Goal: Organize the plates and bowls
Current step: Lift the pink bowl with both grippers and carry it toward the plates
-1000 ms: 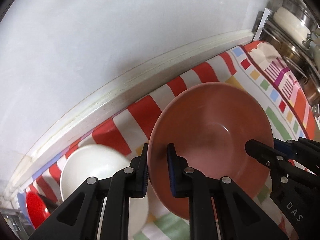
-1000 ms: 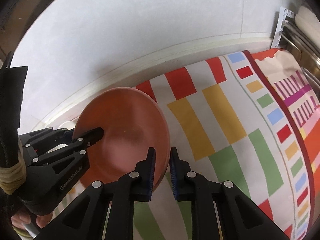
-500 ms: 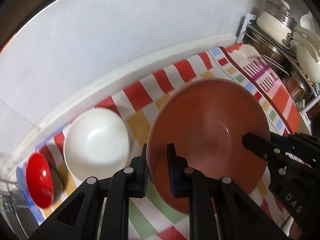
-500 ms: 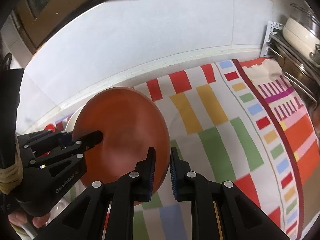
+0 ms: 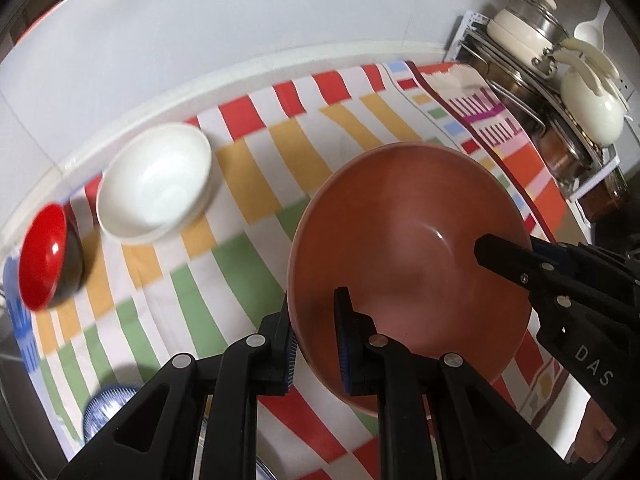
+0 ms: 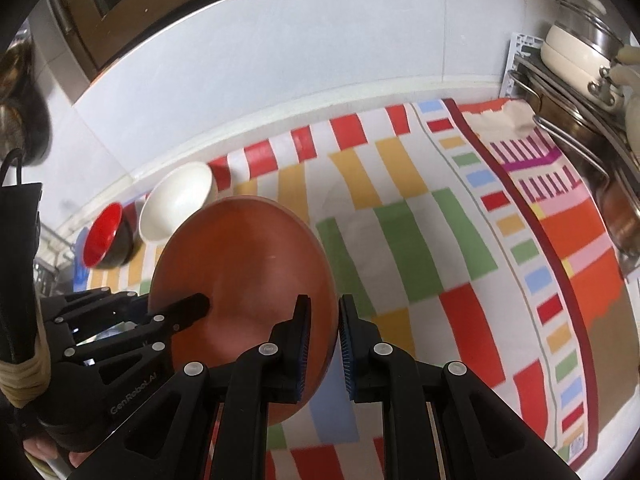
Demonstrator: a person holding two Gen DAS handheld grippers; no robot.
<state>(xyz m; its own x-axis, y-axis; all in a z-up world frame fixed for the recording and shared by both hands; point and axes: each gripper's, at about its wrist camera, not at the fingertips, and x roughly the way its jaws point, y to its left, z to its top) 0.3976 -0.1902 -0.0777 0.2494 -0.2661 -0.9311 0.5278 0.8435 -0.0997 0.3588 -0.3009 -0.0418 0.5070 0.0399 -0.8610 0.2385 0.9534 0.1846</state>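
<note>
A large terracotta plate (image 5: 408,240) hangs tilted above the striped cloth, held from both sides. My left gripper (image 5: 314,340) is shut on its near-left rim, and my right gripper (image 6: 323,344) is shut on the opposite rim (image 6: 324,280). In the left wrist view the right gripper (image 5: 516,258) reaches in from the right edge. A white bowl (image 5: 156,184) and a red-and-black bowl (image 5: 44,256) rest on the cloth by the wall at far left. Low in the left wrist view a blue patterned dish (image 5: 106,408) peeks out.
The colourful striped cloth (image 6: 420,232) covers the counter up to a white wall. A metal rack with lidded pots and pans (image 5: 560,92) stands along the right side. A blue mat (image 5: 20,332) lies at the far left edge.
Both grippers pulled back from the wall and rose with the plate held between them. The white and red bowls, partly hidden before, now show in full at the left.
</note>
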